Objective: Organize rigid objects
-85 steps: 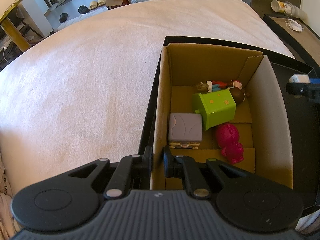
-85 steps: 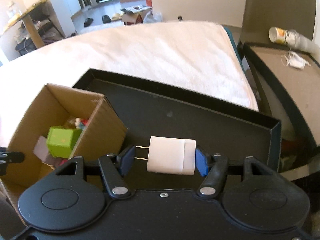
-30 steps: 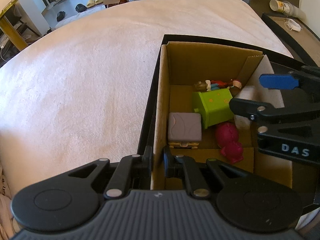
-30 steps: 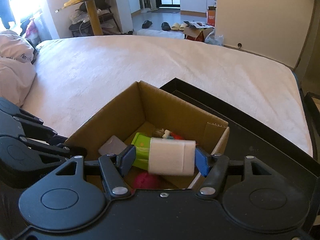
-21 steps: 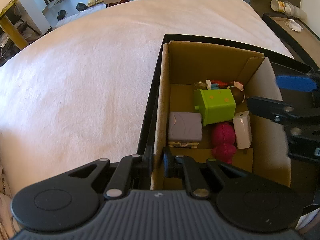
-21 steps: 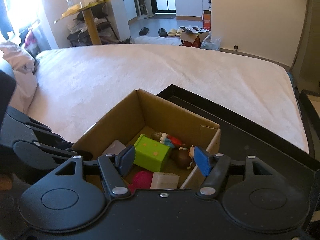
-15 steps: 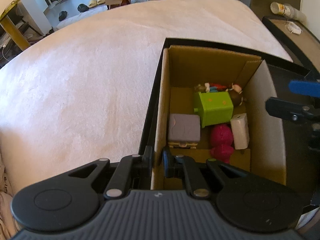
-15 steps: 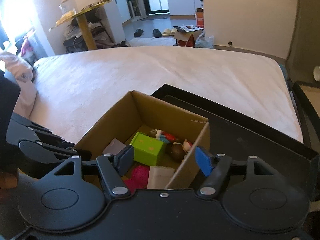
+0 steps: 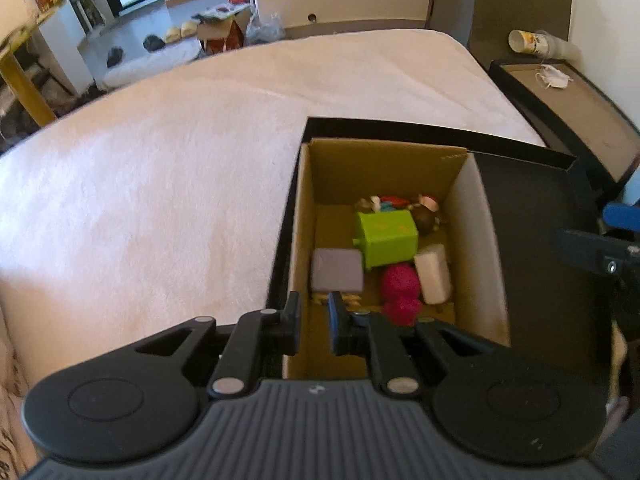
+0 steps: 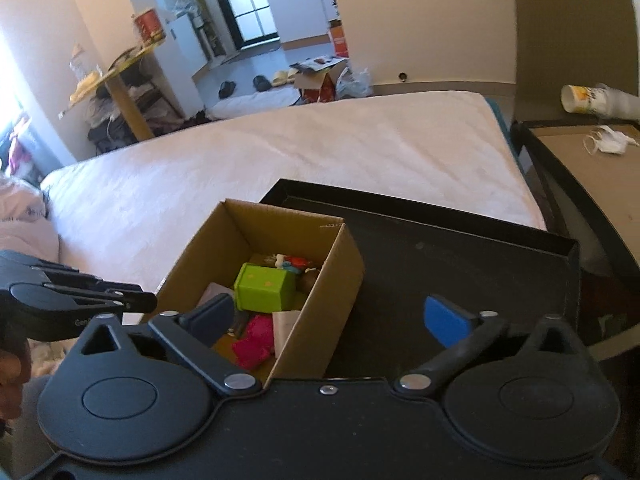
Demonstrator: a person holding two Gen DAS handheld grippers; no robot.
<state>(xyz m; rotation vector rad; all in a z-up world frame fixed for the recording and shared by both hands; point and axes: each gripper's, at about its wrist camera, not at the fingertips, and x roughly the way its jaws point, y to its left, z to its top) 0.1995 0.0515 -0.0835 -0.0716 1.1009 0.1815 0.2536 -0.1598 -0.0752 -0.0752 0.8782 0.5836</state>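
Note:
A cardboard box (image 9: 478, 248) stands in a black tray (image 9: 548, 240) on the bed. Inside lie a white charger (image 9: 432, 274), a green block (image 9: 386, 238), a grey block (image 9: 337, 270), a pink toy (image 9: 400, 294) and small figures (image 9: 404, 204). My left gripper (image 9: 313, 322) sits over the box's near left wall with a small gap between its fingers and holds nothing. My right gripper (image 10: 326, 314) is open wide and empty above the box's (image 10: 316, 308) right wall; the charger (image 10: 285, 326) lies below it. Its finger (image 9: 624, 216) shows at the left view's right edge.
The white bed (image 9: 160, 168) spreads to the left and behind. A dark side table (image 10: 580, 168) on the right holds a paper cup (image 10: 598, 100) and a face mask (image 10: 608, 140). A pillow (image 10: 22, 220) lies at the far left.
My right gripper carried the white charger over the box, opened and dropped it inside, then pulled back to the right. My left gripper has loosened from the box's wall.

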